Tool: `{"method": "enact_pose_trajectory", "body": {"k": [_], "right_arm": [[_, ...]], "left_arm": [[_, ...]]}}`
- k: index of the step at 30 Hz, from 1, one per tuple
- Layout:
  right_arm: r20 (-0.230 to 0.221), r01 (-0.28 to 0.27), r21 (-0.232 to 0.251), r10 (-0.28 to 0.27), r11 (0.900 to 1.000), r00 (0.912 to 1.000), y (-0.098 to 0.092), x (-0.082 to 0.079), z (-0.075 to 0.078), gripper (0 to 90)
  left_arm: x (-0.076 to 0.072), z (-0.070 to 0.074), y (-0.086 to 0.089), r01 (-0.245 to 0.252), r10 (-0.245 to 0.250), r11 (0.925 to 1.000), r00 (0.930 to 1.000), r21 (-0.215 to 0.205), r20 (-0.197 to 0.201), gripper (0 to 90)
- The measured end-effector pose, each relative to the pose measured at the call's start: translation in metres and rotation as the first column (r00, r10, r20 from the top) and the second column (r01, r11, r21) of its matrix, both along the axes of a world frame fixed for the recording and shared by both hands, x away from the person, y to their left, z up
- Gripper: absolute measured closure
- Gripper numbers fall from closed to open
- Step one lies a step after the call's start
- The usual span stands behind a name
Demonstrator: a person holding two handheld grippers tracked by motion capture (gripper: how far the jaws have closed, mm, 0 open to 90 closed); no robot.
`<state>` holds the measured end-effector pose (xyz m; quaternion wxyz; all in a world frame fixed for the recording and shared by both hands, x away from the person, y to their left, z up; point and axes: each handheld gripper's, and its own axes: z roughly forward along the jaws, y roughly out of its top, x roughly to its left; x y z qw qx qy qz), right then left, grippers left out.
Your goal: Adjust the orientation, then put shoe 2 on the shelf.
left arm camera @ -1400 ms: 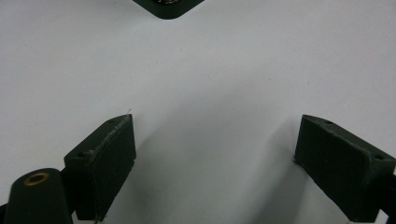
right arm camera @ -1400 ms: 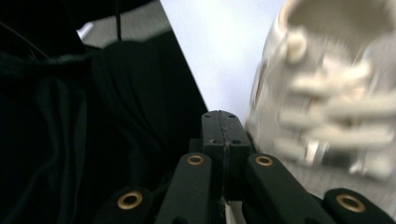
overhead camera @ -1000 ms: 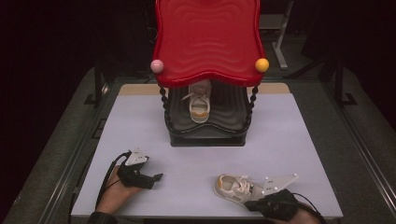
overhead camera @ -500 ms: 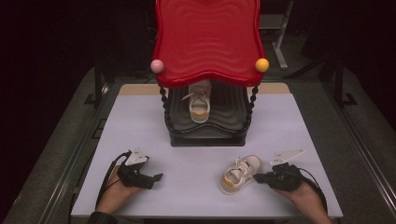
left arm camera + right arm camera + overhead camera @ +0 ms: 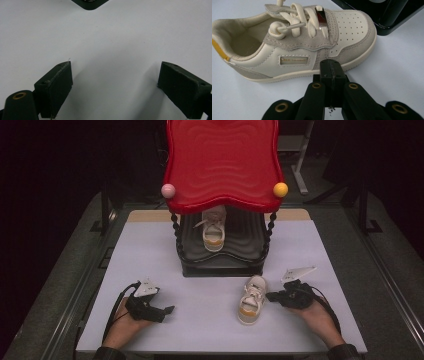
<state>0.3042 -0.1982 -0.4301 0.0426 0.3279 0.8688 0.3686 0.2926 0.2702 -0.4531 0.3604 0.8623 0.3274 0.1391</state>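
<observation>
Each black tool [image 5: 272, 296] carries a grey three-cornered plate, a trailing black cable and brass-ringed screw holes.

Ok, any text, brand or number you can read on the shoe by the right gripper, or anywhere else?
Side window tag on the shoe: small gold lettering, too blurred to read.
Metal lace plate on that shoe: shiny, no legible marking.
Shoe on the rack: no text can be made out.
Nothing else readable.
</observation>
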Motion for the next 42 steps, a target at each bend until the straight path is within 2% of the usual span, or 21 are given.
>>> {"method": "enact_pose_trajectory", "body": {"k": [2,4,8,13,19,26,30,36,41,42], "right_arm": [[0.009,-0.003,0.022,0.003,1.0,1.0,-0.002,-0.003,0.004,89.5],[0.014,-0.014,0.064,0.013,0.998,0.9998,-0.005,-0.006,0.011,85.4],[0.019,-0.052,0.148,0.05,0.988,0.9986,-0.005,-0.015,0.026,75.6],[0.057,-0.117,0.191,0.108,0.975,0.9925,0.009,-0.028,0.04,71.2],[0.076,-0.192,0.182,0.18,0.965,0.9806,0.032,-0.038,0.045,67.1],[0.063,-0.24,0.153,0.233,0.959,0.9705,0.048,-0.039,0.035,63.4],[0.047,-0.251,0.129,0.247,0.959,0.9678,0.055,-0.038,0.029,63.5],[0.044,-0.267,0.061,0.265,0.962,0.9633,0.059,-0.034,0.017,69.2],[0.056,-0.277,0.061,0.274,0.959,0.96,0.059,-0.035,0.018,76.3],[0.057,-0.292,0.052,0.289,0.955,0.9558,0.061,-0.037,0.021,76.8]], "left_arm": [[0.0,0.0,0.0,0.0,0.0,1.0,1.0,0.0,0.0,11.8],[0.0,0.0,0.0,0.0,0.0,1.0,1.0,-0.001,0.0,11.8],[0.0,0.0,0.0,0.001,-0.001,1.0,1.0,-0.001,-0.001,11.8],[0.0,0.0,0.0,0.001,-0.001,1.0,1.0,-0.001,-0.001,11.8],[0.0,0.0,0.0,0.001,-0.001,1.0,1.0,0.0,-0.002,11.8],[0.0,0.0,0.0,0.001,-0.001,1.0,1.0,-0.003,-0.002,11.7],[0.0,0.0,0.0,0.003,-0.003,1.0,1.0,-0.001,-0.002,11.7],[0.0,0.0,0.0,0.003,-0.003,1.0,1.0,-0.001,-0.002,11.7],[0.0,0.0,0.0,0.001,-0.001,1.0,1.0,-0.003,-0.002,11.7],[0.0,0.0,0.0,0.002,-0.002,1.0,1.0,-0.001,-0.002,11.7]]}}
